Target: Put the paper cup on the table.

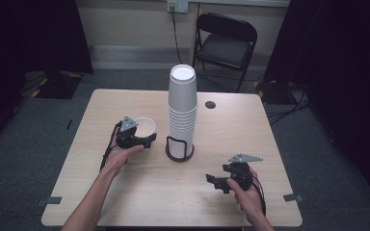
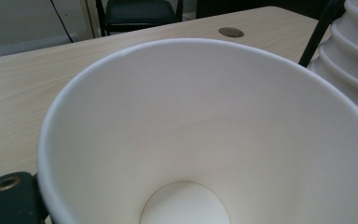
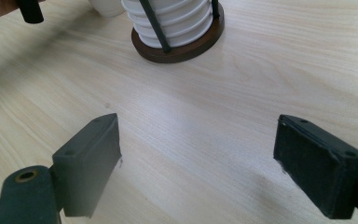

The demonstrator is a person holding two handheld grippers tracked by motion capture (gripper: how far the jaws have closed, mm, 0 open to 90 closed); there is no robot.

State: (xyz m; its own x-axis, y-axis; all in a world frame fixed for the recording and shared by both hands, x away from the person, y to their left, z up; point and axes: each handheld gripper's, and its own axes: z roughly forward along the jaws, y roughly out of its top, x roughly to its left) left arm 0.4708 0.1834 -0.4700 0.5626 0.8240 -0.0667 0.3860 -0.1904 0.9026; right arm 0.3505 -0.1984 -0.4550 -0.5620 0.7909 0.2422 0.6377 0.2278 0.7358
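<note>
A white paper cup [image 1: 145,126] stands between the jaws of my left gripper [image 1: 147,139] at the table's left middle, and the gripper is shut on it. In the left gripper view I look down into the cup [image 2: 205,140]; its wall covers the pads, and one black finger [image 2: 7,196] shows against its left side. A tall stack of white cups [image 1: 182,108] stands in a dark wire holder [image 1: 179,153] just right of it. My right gripper [image 1: 218,182] hovers low near the front right, open, with bare table between its pads [image 3: 196,163].
The light wooden table [image 1: 250,144] has a round cable hole [image 1: 210,104] behind the stack. The holder's round wooden base [image 3: 186,46] lies ahead of the right gripper. A black folding chair [image 1: 224,41] stands beyond the far edge.
</note>
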